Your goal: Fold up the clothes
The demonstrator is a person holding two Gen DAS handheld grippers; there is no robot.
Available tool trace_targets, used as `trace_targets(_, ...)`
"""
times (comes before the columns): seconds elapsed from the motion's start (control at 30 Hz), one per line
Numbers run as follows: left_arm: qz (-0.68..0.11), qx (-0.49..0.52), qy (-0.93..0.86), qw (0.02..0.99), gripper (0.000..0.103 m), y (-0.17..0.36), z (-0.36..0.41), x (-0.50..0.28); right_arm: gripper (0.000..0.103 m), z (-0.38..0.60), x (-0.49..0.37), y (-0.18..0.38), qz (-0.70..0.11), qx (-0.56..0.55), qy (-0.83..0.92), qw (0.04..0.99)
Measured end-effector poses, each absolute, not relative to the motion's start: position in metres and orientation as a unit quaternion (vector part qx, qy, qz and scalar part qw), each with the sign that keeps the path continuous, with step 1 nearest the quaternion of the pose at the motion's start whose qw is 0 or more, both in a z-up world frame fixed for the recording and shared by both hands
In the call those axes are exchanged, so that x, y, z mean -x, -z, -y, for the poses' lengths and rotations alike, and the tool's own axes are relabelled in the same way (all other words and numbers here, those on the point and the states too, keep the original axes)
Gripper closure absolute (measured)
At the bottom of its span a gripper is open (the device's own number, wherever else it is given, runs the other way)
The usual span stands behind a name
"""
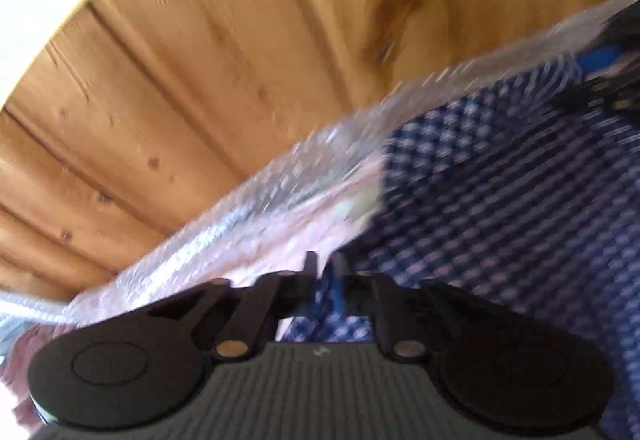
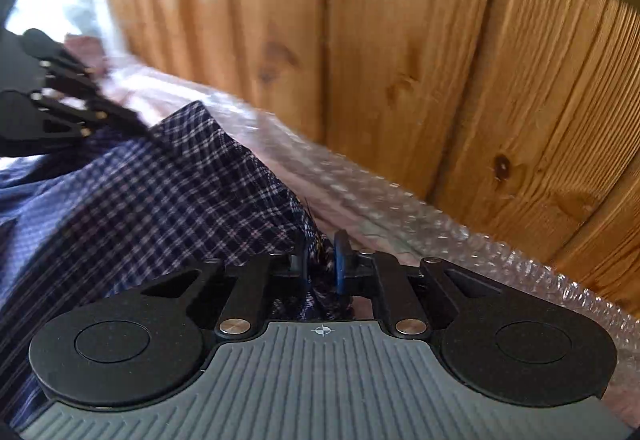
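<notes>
A blue and white checked shirt [image 1: 500, 200] lies over a pink surface and fills the right half of the left wrist view. My left gripper [image 1: 325, 272] is shut on an edge of the checked shirt, cloth bunched between its narrow fingers. In the right wrist view the same checked shirt [image 2: 168, 192] spreads to the left, and my right gripper [image 2: 322, 260] is shut on a gathered corner of it. The left gripper [image 2: 60, 108] shows at that view's left edge, and the right gripper [image 1: 616, 80] sits at the far right of the left wrist view.
A pink cover [image 2: 192, 96] topped with clear bubble wrap [image 2: 400, 208] runs along the surface's far edge. Right behind it rises a knotty wooden plank wall [image 2: 400, 60]. A white patch [image 2: 52, 4] lies at the upper left.
</notes>
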State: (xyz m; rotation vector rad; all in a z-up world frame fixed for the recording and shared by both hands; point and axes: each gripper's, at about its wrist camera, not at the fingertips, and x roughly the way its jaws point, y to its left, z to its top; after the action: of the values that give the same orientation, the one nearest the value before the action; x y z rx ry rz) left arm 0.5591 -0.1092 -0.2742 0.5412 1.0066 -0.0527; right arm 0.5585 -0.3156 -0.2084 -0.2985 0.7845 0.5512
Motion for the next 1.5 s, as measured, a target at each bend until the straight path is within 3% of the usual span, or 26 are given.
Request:
trace_targets(0.03,-0.481,-0.259,0.009,0.838,0.079,0.280,0.107,-0.557,0.047,0.317,-0.559,0.214,-0.380,0.146,-0.237,0.882)
trace_targets(0.1,-0.461,-0.246,0.011,0.853,0.076,0.269,0.094,-0.531,0.047,0.349,-0.543,0.206,-0.378,0.109,-0.225,0.891)
trace_targets(0.23,-0.420,-0.209,0.046,0.882,0.058,0.242,0.070,-0.467,0.028,0.453,-0.465,0.179,-0.363,0.042,-0.200,0.909)
trace_targets(0.33,-0.422,-0.177,0.112,0.882,0.055,0.233,0.065,-0.425,0.019,0.500,-0.400,0.199,-0.409,0.050,-0.198,0.889)
trace_targets(0.4,-0.441,-0.175,0.132,0.871,0.055,0.247,0.070,-0.410,0.019,0.520,-0.366,0.217,-0.441,0.051,-0.194,0.875)
trace_targets(0.43,-0.455,-0.176,0.123,0.864,0.055,0.256,0.072,-0.408,0.021,0.524,-0.354,0.228,-0.457,0.048,-0.190,0.867)
trace_targets(0.47,-0.469,-0.178,0.113,0.858,0.055,0.266,0.073,-0.406,0.042,0.528,-0.351,0.233,-0.462,0.063,-0.171,0.868)
trace_targets(0.5,-0.481,-0.182,0.097,0.852,0.056,0.274,0.072,-0.406,0.051,0.533,-0.350,0.236,-0.463,0.080,-0.149,0.870)
trace_targets(0.57,-0.496,-0.189,0.043,0.846,0.055,0.287,0.063,-0.412,0.103,0.542,-0.347,0.242,-0.465,0.115,-0.104,0.871)
trace_targets(0.73,-0.496,-0.123,-0.020,0.859,0.056,0.262,0.018,-0.390,0.103,0.568,-0.343,0.262,-0.471,0.194,0.003,0.861)
trace_targets(0.8,-0.479,-0.096,-0.013,0.873,0.051,0.241,-0.001,-0.357,0.102,0.572,-0.337,0.257,-0.463,0.195,0.021,0.864)
trace_targets(0.87,-0.461,-0.089,-0.022,0.883,0.037,0.224,-0.025,-0.319,0.086,0.559,-0.321,0.238,-0.444,0.190,0.022,0.875)
trace_targets(0.9,-0.456,-0.092,-0.040,0.884,0.037,0.218,-0.040,-0.301,0.083,0.548,-0.310,0.226,-0.431,0.181,0.015,0.884)
trace_targets(0.97,-0.449,-0.079,-0.086,0.886,0.036,0.211,-0.074,-0.267,0.058,0.520,-0.285,0.206,-0.411,0.159,-0.005,0.898)
trace_targets(1.03,-0.448,-0.035,-0.126,0.884,0.034,0.214,-0.115,-0.245,0.043,0.484,-0.258,0.190,-0.398,0.146,-0.027,0.905)
trace_targets(1.1,-0.449,0.019,-0.164,0.878,0.030,0.222,-0.158,-0.228,0.037,0.444,-0.230,0.174,-0.391,0.136,-0.046,0.909)
trace_targets(1.23,-0.455,0.095,-0.171,0.869,0.035,0.249,-0.207,-0.221,0.020,0.342,-0.189,0.155,-0.383,0.090,-0.112,0.913)
trace_targets(1.33,-0.440,0.130,-0.122,0.880,0.035,0.258,-0.209,-0.239,0.016,0.250,-0.180,0.153,-0.380,0.078,-0.194,0.901)
trace_targets(1.43,-0.428,0.149,-0.039,0.890,0.064,0.265,-0.182,-0.251,0.016,0.163,-0.192,0.153,-0.378,0.038,-0.255,0.889)
trace_targets(1.5,-0.425,0.130,0.026,0.895,0.062,0.263,-0.153,-0.250,0.016,0.116,-0.211,0.153,-0.386,-0.019,-0.283,0.878)
